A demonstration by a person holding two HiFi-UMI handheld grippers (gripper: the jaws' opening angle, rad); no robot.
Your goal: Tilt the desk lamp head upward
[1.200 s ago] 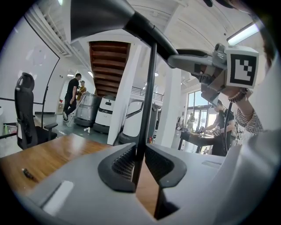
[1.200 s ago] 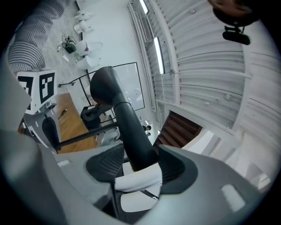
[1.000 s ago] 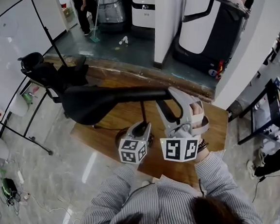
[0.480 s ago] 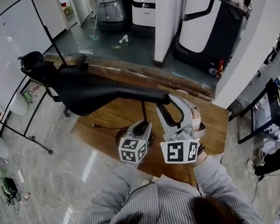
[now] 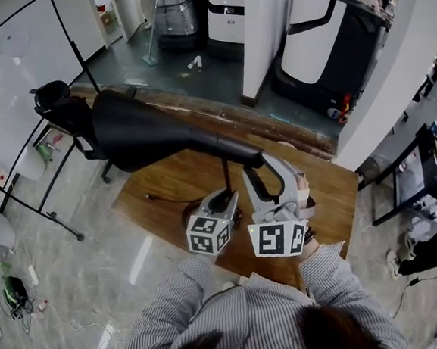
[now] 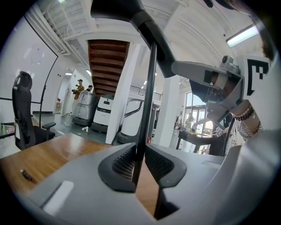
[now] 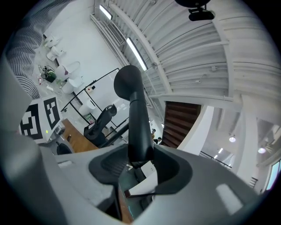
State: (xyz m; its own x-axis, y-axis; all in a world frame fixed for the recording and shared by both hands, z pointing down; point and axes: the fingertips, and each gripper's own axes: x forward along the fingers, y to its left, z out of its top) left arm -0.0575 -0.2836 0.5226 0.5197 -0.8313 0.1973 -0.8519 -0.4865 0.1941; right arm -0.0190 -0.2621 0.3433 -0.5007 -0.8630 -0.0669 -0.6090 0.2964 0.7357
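Note:
A black desk lamp stands on the wooden table (image 5: 330,199). Its thin upright stem (image 5: 224,176) is between the pads of my left gripper (image 5: 220,198), which is shut on it; the left gripper view shows the stem (image 6: 147,101) pinched between the pads (image 6: 125,162). The long lamp head (image 5: 150,132) reaches out to the left, tilted. My right gripper (image 5: 260,164) holds its narrow neck end. Its jaws have just been closing, and the neck (image 7: 135,118) sits pressed between them in the right gripper view.
A black office chair (image 5: 56,105) and a whiteboard on a stand (image 5: 17,91) are to the left of the table. A cable (image 5: 163,198) lies near the lamp base. A white pillar (image 5: 265,30) and tall machines (image 5: 321,42) stand behind, and a black desk (image 5: 424,173) to the right.
The lamp head's wide far end has swung upward and back, away from the table's left edge. My right gripper has rolled with the neck. The left gripper has stayed on the stem.

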